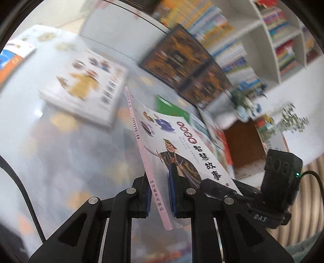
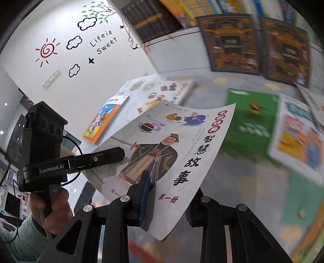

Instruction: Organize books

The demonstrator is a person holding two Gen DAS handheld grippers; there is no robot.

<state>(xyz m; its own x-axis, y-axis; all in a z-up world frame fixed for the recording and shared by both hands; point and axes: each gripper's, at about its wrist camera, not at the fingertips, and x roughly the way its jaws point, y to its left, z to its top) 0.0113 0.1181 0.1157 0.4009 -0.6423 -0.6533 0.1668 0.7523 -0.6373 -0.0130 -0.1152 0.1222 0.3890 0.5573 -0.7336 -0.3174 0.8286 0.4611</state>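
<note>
Both tongs — left (image 1: 160,194), right (image 2: 168,202) — are clamping a white storybook (image 2: 172,153) with a robed swordsman cover, its pink spine slanting away above the surface (image 1: 70,161).

A white wall (image 2: 66,81) carries painted decals: a red spiral sun (image 2: 47,50), 4 black-outlined clouds (image 2: 87,22), a leafy branch (image 2: 97,11) and the words "Life is Sweet" (image 2: 103,41). A row of pale wall switches (image 2: 51,79) sits below the sun. Potted plants (image 1: 242,101), blurred, stand near a brown cabinet front (image 1: 244,141). Ribbed beige panelling (image 1: 311,202) fills the lower right corner of the left wrist view.
</note>
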